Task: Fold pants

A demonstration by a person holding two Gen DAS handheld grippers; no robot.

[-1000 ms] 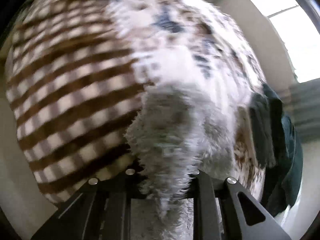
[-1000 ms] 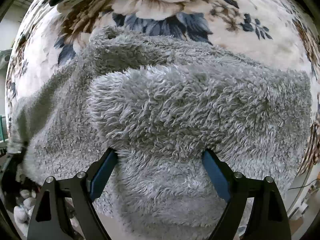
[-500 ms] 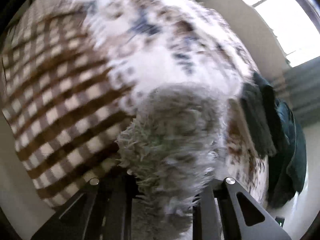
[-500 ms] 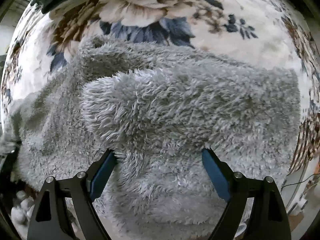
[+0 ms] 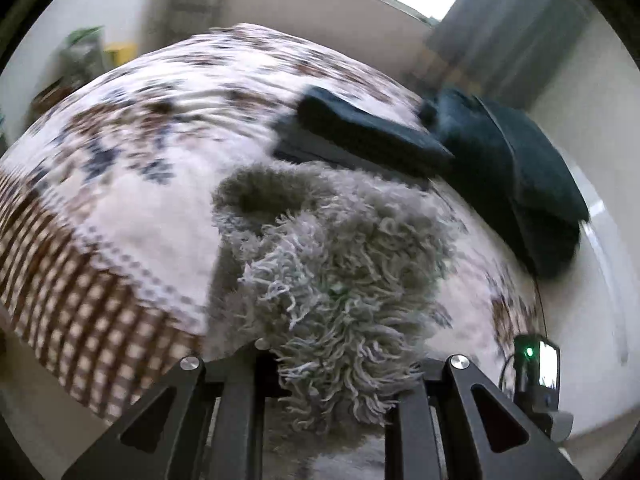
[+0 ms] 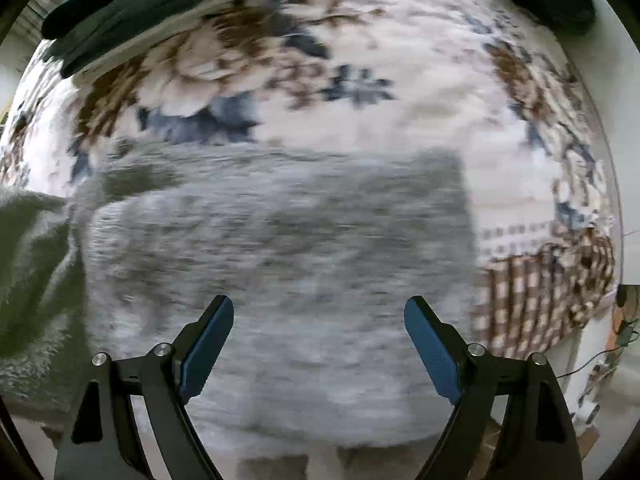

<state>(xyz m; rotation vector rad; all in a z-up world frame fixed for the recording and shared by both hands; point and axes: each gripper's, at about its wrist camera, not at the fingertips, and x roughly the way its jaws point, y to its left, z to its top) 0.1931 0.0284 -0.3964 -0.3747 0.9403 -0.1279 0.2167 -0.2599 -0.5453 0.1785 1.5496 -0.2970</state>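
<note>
The grey fluffy pants [image 6: 280,248] lie folded on the floral bedspread [image 6: 400,128] in the right wrist view, blurred by motion. My right gripper [image 6: 319,344] is open and empty just above them, its blue pads [image 6: 430,348] apart. In the left wrist view my left gripper [image 5: 332,364] is shut on a bunch of the pants [image 5: 340,264] and holds it lifted above the bed. The left fingertips are hidden in the pile.
Folded dark green clothes [image 5: 372,128] and a dark green pile [image 5: 532,184] lie at the bed's far side; they also show in the right wrist view [image 6: 132,4]. A brown checked border [image 5: 92,304] marks the bed edge. A small device with a green light [image 5: 536,364] stands at the right.
My right gripper has pulled back from the pants, its pads now clear of the pile. My left gripper has swung and tilted up with the pants, bringing the far bed and room into view.
</note>
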